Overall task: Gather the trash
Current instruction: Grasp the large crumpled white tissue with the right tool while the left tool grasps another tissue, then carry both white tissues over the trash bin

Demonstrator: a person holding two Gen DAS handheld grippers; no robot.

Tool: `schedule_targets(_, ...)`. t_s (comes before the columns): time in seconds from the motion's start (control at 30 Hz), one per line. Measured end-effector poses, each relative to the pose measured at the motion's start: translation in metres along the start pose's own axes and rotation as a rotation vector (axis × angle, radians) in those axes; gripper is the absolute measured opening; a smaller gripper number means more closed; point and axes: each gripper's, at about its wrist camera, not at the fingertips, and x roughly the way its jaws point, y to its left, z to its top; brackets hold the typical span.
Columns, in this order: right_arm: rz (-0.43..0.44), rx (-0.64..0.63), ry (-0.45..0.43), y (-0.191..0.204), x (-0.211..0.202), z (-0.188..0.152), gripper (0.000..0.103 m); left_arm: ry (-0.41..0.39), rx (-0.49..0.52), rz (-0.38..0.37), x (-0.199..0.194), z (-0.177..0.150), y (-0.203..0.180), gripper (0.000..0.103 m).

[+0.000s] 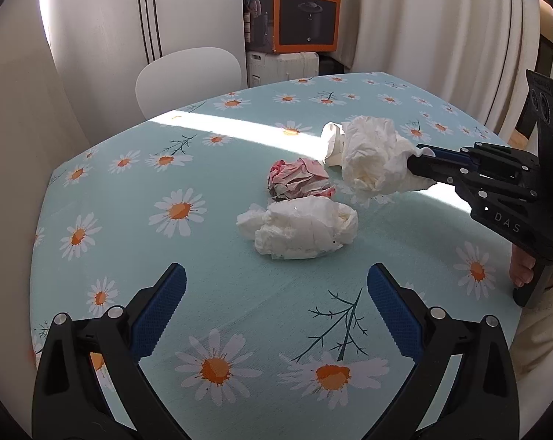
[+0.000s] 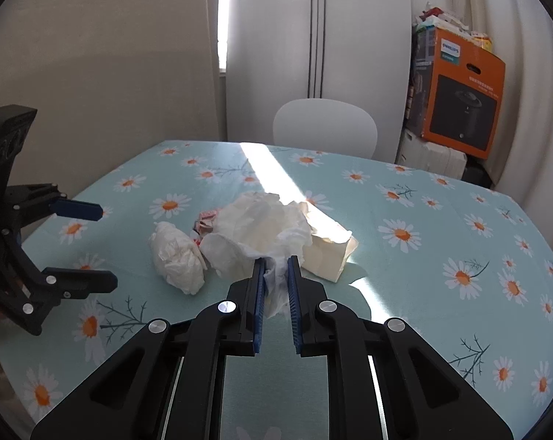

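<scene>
- While the left gripper [image 1: 276,286] hangs spread wide over the table's [image 1: 239,293] near edge with nothing between its pads, the right gripper [image 2: 276,267] is pinching a white tissue [image 2: 261,227].
- That tissue looks lifted a touch off the cloth, though the view makes it hard to be sure.
- Mid-table sits a white wad [image 1: 302,229], and touching it on the far side, a pink-and-white ball [image 1: 300,182].
- Behind the tissue, a cream paper [image 2: 327,253] lies in the sun stripe.
- Beyond the far edge: a white chair [image 2: 324,124], and an orange box [image 2: 459,99] in the room's corner.
</scene>
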Motion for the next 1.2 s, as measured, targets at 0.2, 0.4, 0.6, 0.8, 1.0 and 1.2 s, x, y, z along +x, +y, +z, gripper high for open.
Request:
schedule_targets(0.2,0.024,0.008,-0.099,-0.001,-0.019,0.000,0.012,0.056,-0.014,-0.011,0.017,0.008,-0.002,0.097)
schedule_targets(0.4,0.033,0.027,-0.153,-0.005,-0.031,-0.001,0.012,0.111,-0.023,-0.031,0.036,0.018,-0.005,0.097)
schedule_targets(0.6,0.052,0.023,-0.171,-0.002,-0.036,-0.002,0.012,0.140,-0.056,-0.065,0.050,0.026,-0.004,0.097)
schedule_targets(0.8,0.049,0.024,-0.166,0.000,-0.035,-0.002,0.012,0.138,-0.032,-0.050,0.052,0.026,-0.005,0.061)
schedule_targets(1.0,0.042,0.025,-0.135,0.001,-0.027,0.000,0.012,0.070,0.073,-0.033,0.030,0.023,-0.023,0.060)
schedule_targets(1.2,0.018,0.030,-0.120,-0.003,-0.025,0.001,0.012,0.017,0.113,-0.058,0.010,0.020,-0.031,0.060)
